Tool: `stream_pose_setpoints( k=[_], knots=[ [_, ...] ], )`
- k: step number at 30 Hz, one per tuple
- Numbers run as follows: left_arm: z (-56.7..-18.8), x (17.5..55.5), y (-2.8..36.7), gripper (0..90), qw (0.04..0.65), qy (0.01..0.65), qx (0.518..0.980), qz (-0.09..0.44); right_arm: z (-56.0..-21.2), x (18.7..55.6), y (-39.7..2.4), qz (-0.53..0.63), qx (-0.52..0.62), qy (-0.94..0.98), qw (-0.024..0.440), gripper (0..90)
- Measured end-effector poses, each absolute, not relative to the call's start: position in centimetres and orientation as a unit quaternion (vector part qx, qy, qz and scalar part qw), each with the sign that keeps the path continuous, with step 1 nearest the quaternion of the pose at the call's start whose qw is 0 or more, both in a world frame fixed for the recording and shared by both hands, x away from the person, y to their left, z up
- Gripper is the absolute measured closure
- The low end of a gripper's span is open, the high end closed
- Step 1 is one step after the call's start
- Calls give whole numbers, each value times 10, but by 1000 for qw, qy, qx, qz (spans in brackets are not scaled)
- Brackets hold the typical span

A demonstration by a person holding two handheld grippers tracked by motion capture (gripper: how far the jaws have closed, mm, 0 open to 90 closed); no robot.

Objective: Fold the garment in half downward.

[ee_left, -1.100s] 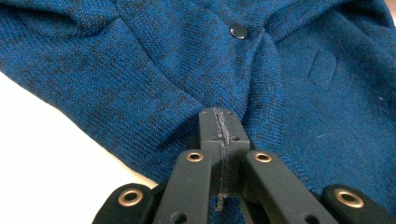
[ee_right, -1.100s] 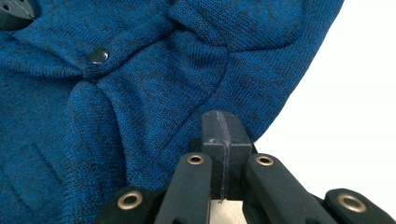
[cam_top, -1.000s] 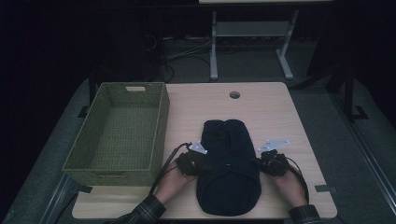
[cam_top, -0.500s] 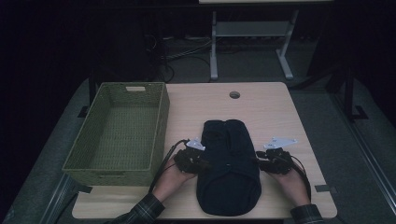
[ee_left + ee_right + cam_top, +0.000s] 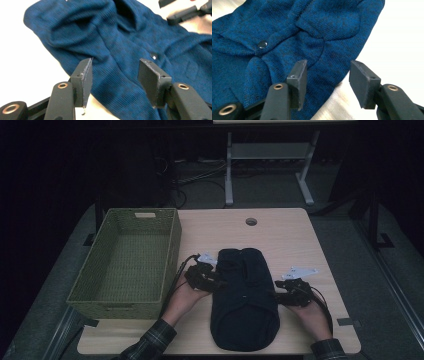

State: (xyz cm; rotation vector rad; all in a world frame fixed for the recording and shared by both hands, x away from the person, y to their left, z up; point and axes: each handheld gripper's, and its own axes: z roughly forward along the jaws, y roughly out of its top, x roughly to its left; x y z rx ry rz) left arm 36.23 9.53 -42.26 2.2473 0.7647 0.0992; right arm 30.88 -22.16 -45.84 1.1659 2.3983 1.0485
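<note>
A dark blue knit garment (image 5: pixel 244 300) with snap buttons lies folded lengthwise on the wooden table (image 5: pixel 280 240). My left gripper (image 5: pixel 216 281) sits at its left edge, jaws open over the fabric (image 5: pixel 117 62) with nothing clamped between them. At the garment's right edge my right gripper (image 5: pixel 280 292) is also open, its jaws straddling the cloth's border (image 5: pixel 322 50). A metal snap (image 5: pixel 262 44) shows in the right gripper view, another snap (image 5: pixel 153 56) in the left gripper view. The other gripper's jaws (image 5: pixel 185 11) appear at the far top right of the left gripper view.
An empty green woven basket (image 5: pixel 129 262) stands on the table's left part, close to my left hand. A round cable hole (image 5: pixel 251 221) is near the far edge. Dark floor and a white stand's legs (image 5: pixel 270 165) lie beyond the table.
Both grippers have moved slightly toward the far side along the garment's edges and closer in on the cloth. The garment has hardly shifted.
</note>
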Motion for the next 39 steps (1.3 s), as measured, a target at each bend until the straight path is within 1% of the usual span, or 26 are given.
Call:
stream_pose_setpoints(
  k=[12, 20, 24, 30, 39],
  knots=[
    [-400, 394, 93, 445, 400, 323, 855, 68, -457, 308, -222, 370, 402, 826, 137, 478],
    [-400, 424, 89, 466, 400, 346, 845, 82, -457, 308, -222, 373, 399, 827, 134, 478],
    [-404, 439, 88, 466, 404, 357, 838, 89, -457, 309, -222, 375, 398, 827, 133, 479],
    [-418, 458, 82, 470, 389, 360, 842, 103, -456, 308, -221, 381, 402, 823, 126, 479],
    [-445, 474, 82, 464, 360, 380, 847, 92, -456, 309, -222, 381, 401, 823, 127, 480]
  ],
)
